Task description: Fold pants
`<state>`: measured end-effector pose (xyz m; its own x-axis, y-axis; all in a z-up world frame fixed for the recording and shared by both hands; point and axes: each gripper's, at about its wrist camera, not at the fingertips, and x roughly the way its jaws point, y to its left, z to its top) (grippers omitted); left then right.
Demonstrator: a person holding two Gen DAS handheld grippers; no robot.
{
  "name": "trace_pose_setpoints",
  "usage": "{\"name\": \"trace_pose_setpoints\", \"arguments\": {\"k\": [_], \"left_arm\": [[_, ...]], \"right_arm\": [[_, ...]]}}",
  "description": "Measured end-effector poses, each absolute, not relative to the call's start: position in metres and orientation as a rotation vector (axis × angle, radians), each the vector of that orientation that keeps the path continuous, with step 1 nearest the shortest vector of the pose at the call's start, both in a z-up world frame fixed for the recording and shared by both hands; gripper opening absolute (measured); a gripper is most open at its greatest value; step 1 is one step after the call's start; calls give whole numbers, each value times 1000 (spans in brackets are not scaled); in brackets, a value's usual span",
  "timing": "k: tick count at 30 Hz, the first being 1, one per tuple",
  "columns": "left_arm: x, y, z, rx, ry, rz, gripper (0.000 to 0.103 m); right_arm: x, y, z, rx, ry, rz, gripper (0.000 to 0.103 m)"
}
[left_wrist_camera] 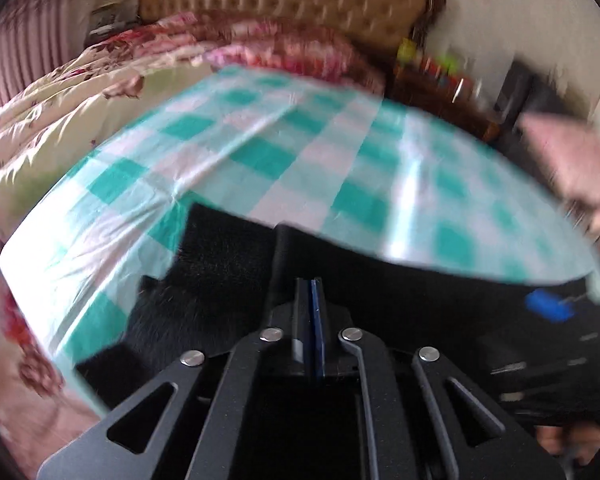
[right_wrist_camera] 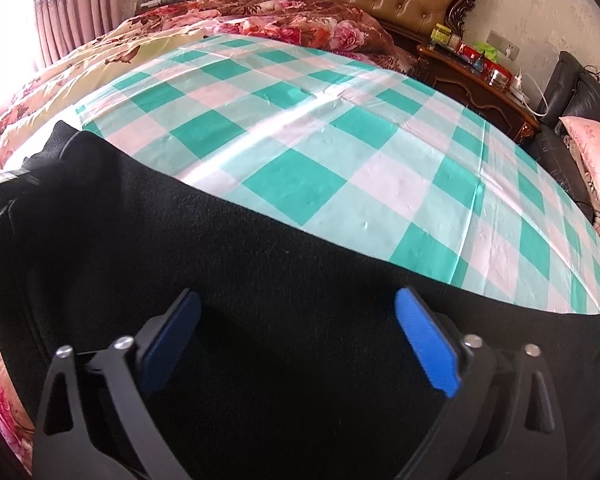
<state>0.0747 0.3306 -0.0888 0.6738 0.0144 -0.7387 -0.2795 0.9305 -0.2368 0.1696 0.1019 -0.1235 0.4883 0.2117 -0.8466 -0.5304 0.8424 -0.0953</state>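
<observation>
In the blurred left wrist view the left gripper (left_wrist_camera: 311, 304) is clenched on a raised fold of the black pants (left_wrist_camera: 228, 264) over the checked cloth (left_wrist_camera: 260, 152), while in the right wrist view the right gripper (right_wrist_camera: 298, 340) hangs with jaws spread above the pants (right_wrist_camera: 220, 264) lying along the cloth's (right_wrist_camera: 300, 128) near edge.

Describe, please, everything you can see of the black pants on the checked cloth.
The black pants look like soft, matte, slightly fuzzy fabric. They lie spread along the near edge of the green-and-white checked cloth, mostly flat. The left gripper looks shut on a raised fold of them; that view is blurred. The right gripper hangs open over them, its blue pads apart. No waistband or hems can be made out.
</observation>
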Motion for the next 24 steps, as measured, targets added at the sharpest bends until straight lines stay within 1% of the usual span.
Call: {"name": "trace_pose_setpoints", "arguments": {"k": [1,2,3,7,9,11,13,14,15,16,17,19,20,21,23,24], "left_arm": [[62,331,-80,-384,781,185,33],[53,330,-75,-400,752,201,73],[44,325,-70,-405,728,192,86],[21,293,-70,-312,758,219,88],[6,282,-73,-244,691,240,96],[1,281,-78,-163,683,279,96],[-5,292,-83,-161,668,285,95],[-10,300,-84,-186,681,267,92],[-10,307,-86,-204,698,268,71],[-10,312,-88,-212,710,268,58],[-10,316,-91,-201,725,279,50],[-4,324,-101,-185,761,290,41],[-3,328,-106,-192,778,298,39],[1,335,-113,-218,801,305,44],[0,354,-120,-346,786,269,47],[-4,364,-118,-424,760,246,47]], "right_arm": [[169,102,-124,-369,963,462,101],[168,102,-124,-370,966,460,101],[167,101,-125,-369,968,457,101],[165,91,-126,-311,1026,444,101],[158,82,-124,-289,1034,454,101],[148,74,-120,-293,1029,448,101],[135,63,-113,-283,1023,436,101],[131,58,-110,-279,1013,430,101],[122,50,-103,-276,981,418,101],[118,46,-99,-280,966,412,101],[112,42,-94,-288,945,414,101],[102,38,-88,-314,905,406,101],[98,36,-87,-320,895,399,101],[96,34,-87,-315,900,402,101],[93,31,-91,-300,926,423,100],[94,30,-97,-305,945,424,97]]}}
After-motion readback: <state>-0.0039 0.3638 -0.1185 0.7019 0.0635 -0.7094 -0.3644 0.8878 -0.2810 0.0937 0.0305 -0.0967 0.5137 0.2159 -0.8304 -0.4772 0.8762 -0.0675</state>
